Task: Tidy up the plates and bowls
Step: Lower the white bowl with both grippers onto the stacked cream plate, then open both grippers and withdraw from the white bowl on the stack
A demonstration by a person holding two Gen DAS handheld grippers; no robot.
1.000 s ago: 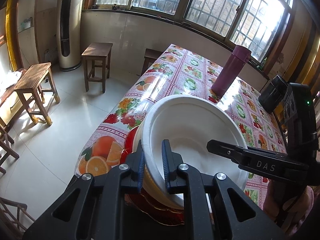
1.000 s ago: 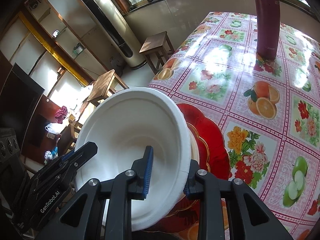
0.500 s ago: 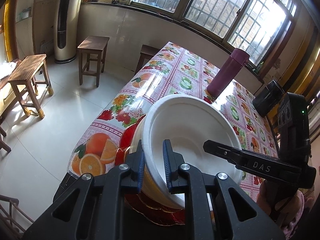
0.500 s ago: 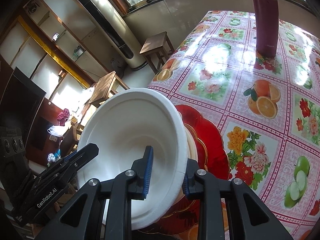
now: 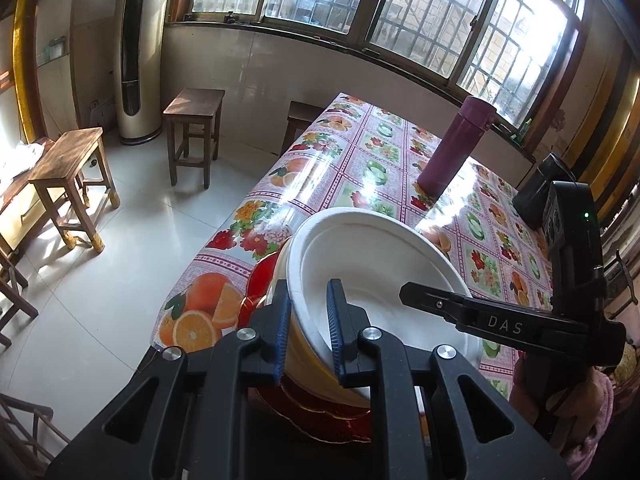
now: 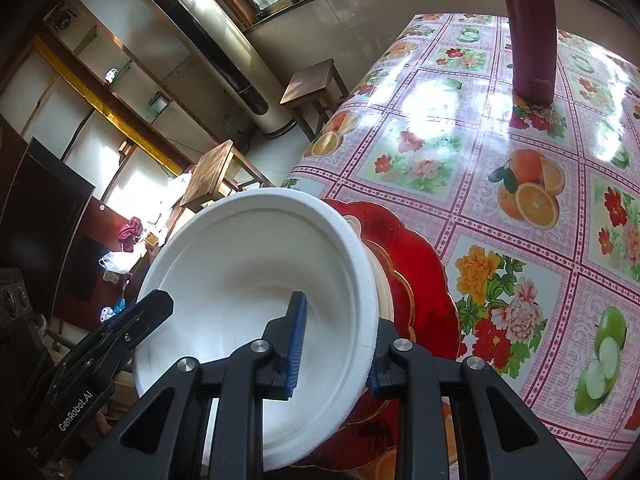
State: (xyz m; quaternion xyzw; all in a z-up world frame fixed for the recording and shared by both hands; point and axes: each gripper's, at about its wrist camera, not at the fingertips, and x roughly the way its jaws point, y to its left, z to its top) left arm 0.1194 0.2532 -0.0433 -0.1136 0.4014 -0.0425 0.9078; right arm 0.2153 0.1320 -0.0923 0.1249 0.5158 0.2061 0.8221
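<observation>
- Near the corner of the surface (image 5: pixel 352 176), above a red plate (image 6: pixel 420 280), we are holding a white bowl (image 5: pixel 372 264) tilted, its rim caught from two opposite sides.
- With the left tool (image 5: pixel 308 328), we are straddling the bowl's near rim, one blue pad inside the bowl and one outside against the yellowish wall beneath; the jaws are opening slightly, with the rim between them.
- With the right tool (image 6: pixel 334 344), we are gripping the opposite rim at a narrow gap, one pad inside the bowl and the other behind the rim.
- Under the white bowl, we are seeing a cream-coloured bowl (image 6: pixel 382 280) nested against it; whether the two are touching all round we cannot tell.
- Farther along the fruit-and-flower cloth, we are seeing a purple flask (image 5: pixel 456 148) standing upright, well apart from the dishes.
- Beyond the surface's edge, we are looking at wooden stools (image 5: pixel 192 128) on the tiled floor (image 5: pixel 132 220).
</observation>
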